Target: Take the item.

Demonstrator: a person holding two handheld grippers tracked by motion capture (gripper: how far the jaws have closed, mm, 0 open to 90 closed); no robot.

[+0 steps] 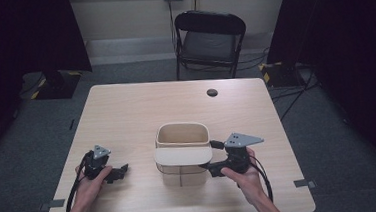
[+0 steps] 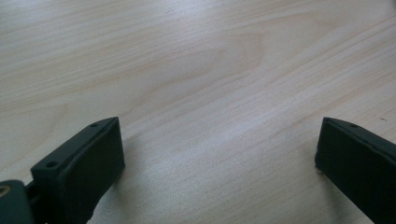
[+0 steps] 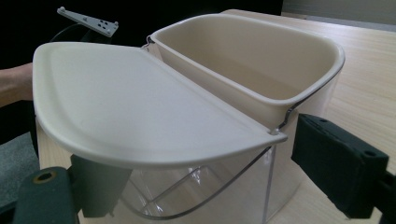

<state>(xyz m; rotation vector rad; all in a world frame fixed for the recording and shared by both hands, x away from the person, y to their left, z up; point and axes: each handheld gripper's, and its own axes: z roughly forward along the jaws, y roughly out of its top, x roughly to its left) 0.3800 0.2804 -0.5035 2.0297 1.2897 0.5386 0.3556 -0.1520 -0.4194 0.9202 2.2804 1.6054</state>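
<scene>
Right gripper (image 1: pixel 211 168) has jaws spread wide around the side of a cream bin (image 1: pixel 183 156), not pressing; left gripper (image 1: pixel 123 169) gapes wide over bare table (image 1: pixel 126 110)

Two bare forearms are reaching in from the near edge, each hand wrapping around a black gripper. The left hand (image 1: pixel 92 182) is holding the left gripper (image 1: pixel 122 171) low, its jaws pointing inward toward the other hand and standing wide apart with nothing between them. The right hand (image 1: pixel 241 175) is holding the right gripper (image 1: pixel 211 168) level, pointing inward toward the left one, jaws spread wide. Grey three-cornered plates are sitting on top of both.
</scene>
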